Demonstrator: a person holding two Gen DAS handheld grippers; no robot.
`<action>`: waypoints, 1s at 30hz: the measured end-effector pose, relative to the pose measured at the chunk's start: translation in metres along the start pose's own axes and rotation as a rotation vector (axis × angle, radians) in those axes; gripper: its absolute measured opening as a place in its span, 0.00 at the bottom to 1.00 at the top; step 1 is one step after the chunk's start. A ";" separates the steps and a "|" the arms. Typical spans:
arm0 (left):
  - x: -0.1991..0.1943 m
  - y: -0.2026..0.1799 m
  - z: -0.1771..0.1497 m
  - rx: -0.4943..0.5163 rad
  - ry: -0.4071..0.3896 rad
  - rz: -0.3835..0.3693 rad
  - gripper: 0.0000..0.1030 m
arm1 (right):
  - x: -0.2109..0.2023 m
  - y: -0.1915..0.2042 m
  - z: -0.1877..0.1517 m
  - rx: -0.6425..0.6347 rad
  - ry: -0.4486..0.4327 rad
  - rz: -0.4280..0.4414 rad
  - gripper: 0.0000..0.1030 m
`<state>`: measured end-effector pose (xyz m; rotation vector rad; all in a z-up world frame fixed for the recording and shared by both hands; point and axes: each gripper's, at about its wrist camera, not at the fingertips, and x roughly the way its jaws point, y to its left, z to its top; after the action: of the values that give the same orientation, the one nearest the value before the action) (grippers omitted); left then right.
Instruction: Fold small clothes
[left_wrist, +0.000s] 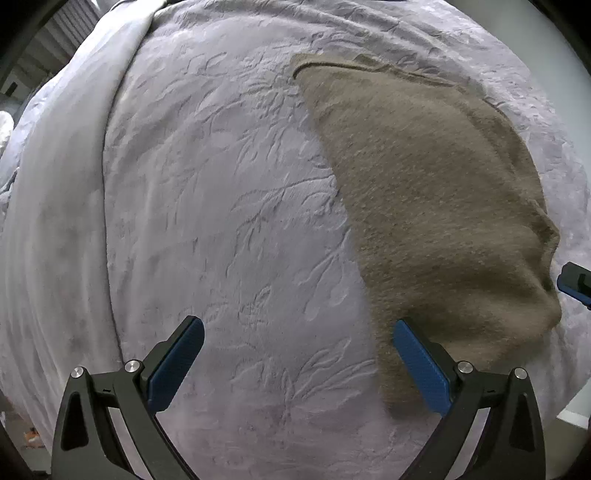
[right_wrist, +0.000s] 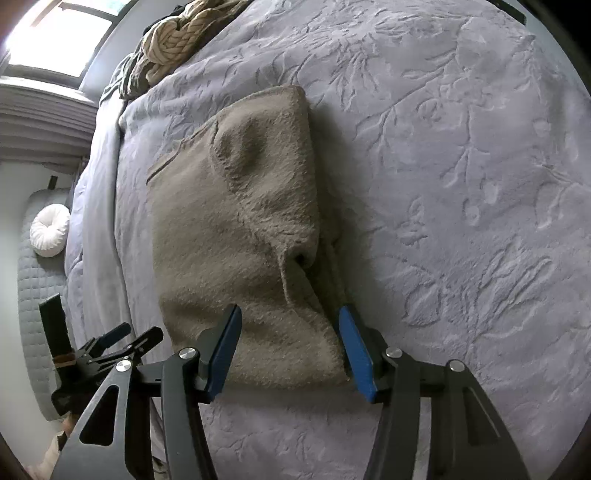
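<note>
Lying: folded tan garment (right_wrist: 236, 236) is resting flat on the lavender bedspread (right_wrist: 461, 184)
Left gripper (left_wrist: 297, 363): hovering, jaws released, empty
Right gripper (right_wrist: 290, 350): jaws standing apart, straddling the garment's near edge

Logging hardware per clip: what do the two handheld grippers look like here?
Both match: the left gripper and right gripper have black angular linkage arms with triangular cut-outs, silver round bolts at the pivots, and flat blue textured finger pads. No cables, sleeves or markings show.
</note>
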<state>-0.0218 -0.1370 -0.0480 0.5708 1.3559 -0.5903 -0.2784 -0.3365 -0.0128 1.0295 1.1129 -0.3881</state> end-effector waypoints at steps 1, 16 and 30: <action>0.001 0.000 0.000 -0.004 0.003 -0.001 1.00 | -0.001 -0.001 0.001 0.002 -0.003 0.000 0.57; -0.002 0.004 0.024 0.010 -0.035 -0.125 1.00 | -0.003 -0.024 0.031 0.009 0.000 0.010 0.61; 0.035 0.024 0.073 -0.122 -0.073 -0.396 1.00 | 0.046 -0.035 0.085 -0.020 0.078 0.255 0.63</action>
<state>0.0511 -0.1718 -0.0721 0.1775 1.4339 -0.8324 -0.2367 -0.4154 -0.0644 1.1602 1.0366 -0.1335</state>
